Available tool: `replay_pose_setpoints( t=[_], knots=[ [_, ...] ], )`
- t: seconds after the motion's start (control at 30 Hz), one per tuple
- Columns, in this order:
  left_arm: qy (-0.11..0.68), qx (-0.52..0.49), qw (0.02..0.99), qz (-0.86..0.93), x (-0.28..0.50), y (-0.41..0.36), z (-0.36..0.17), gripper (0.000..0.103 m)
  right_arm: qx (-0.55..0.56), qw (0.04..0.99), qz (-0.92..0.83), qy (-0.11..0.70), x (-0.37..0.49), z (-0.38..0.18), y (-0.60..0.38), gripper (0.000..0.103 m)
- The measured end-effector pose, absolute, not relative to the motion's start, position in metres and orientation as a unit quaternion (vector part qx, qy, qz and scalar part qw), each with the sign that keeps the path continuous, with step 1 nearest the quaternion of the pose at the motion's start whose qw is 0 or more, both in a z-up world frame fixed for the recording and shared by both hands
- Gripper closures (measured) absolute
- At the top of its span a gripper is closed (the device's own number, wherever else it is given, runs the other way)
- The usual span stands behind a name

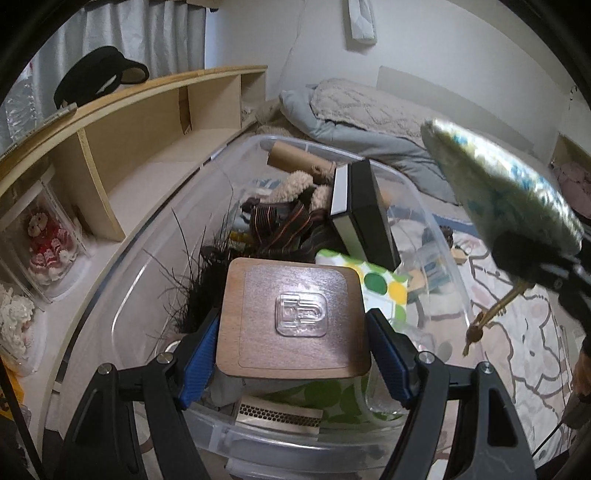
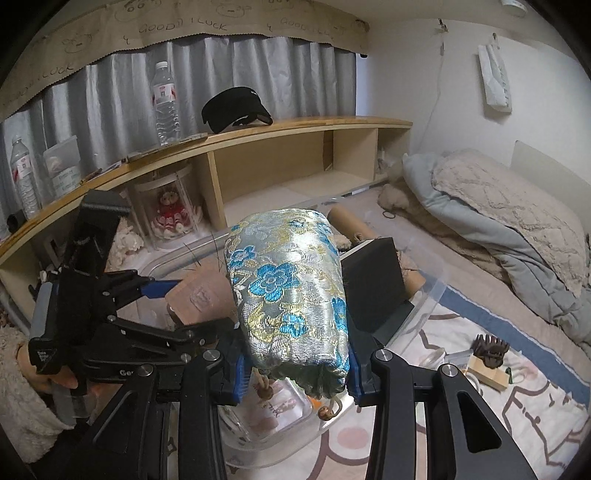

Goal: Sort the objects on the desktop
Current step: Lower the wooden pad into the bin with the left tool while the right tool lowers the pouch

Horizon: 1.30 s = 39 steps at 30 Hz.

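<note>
Roughly midway: clear bin (image 1: 155, 295) already well filled; left gripper (image 1: 291, 332) pinches wooden coaster (image 1: 295, 317) over it, right gripper (image 2: 295, 373) pinches brocade pouch (image 2: 291, 291) alongside; bits (image 2: 487, 354) remain on the mat's right edge.

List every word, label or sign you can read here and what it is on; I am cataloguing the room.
"GOOD LUCK": handwritten, repeated along the brown paper strip above the curtain.
"Ge...": partly hidden white letters on the left gripper body.
Water bottle labels: too small to read.
Embossed mark on the wooden board: a logo, no legible letters.
</note>
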<state>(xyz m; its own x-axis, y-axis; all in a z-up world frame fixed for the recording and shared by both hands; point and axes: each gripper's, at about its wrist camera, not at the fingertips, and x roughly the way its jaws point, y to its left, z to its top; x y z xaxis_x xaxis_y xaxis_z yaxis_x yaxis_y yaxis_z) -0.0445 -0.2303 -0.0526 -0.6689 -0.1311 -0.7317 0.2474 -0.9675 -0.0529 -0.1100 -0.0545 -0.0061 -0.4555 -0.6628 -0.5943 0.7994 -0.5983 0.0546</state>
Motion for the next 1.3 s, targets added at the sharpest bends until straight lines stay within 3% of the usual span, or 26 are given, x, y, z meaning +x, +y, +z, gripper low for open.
replay_pose_setpoints(
  t=[0.03,0.1,0.13,0.5,0.97,1.03,1.07,1.2,1.3],
  knots=[
    [0.069,0.394,0.11,-0.91,-0.044,-0.231,-0.054,0.024,0.292,0.433,-0.845,0.117,-0.11,-0.006,-0.055,0.062],
    [0.053,0.386,0.125,-0.912,-0.042,-0.231,-0.053,0.004,0.294,0.435,-0.844,0.113,-0.112,-0.007,-0.057,0.062],
    [0.049,0.38,0.129,-0.915,-0.04,-0.231,-0.051,0.003,0.295,0.435,-0.843,0.11,-0.114,-0.007,-0.057,0.062],
    [0.094,0.329,0.152,-0.927,-0.019,-0.253,-0.029,0.003,0.313,0.437,-0.836,0.107,-0.133,-0.023,-0.074,0.062],
    [0.131,0.322,0.158,-0.924,-0.01,-0.276,-0.029,0.003,0.344,0.47,-0.794,0.174,-0.141,-0.062,-0.108,0.061],
    [0.129,0.323,0.155,-0.924,-0.011,-0.275,-0.029,0.003,0.342,0.45,-0.803,0.189,-0.142,-0.066,-0.109,0.03],
    [0.129,0.324,0.153,-0.925,-0.011,-0.275,-0.03,0.003,0.333,0.44,-0.811,0.194,-0.141,-0.067,-0.107,0.009],
    [0.126,0.326,0.148,-0.925,-0.011,-0.273,-0.03,0.003,0.304,0.425,-0.831,0.194,-0.141,-0.058,-0.097,0.006],
    [0.123,0.325,0.147,-0.926,-0.011,-0.272,-0.029,0.003,0.316,0.423,-0.836,0.148,-0.152,-0.049,-0.087,0.006]
  ],
)
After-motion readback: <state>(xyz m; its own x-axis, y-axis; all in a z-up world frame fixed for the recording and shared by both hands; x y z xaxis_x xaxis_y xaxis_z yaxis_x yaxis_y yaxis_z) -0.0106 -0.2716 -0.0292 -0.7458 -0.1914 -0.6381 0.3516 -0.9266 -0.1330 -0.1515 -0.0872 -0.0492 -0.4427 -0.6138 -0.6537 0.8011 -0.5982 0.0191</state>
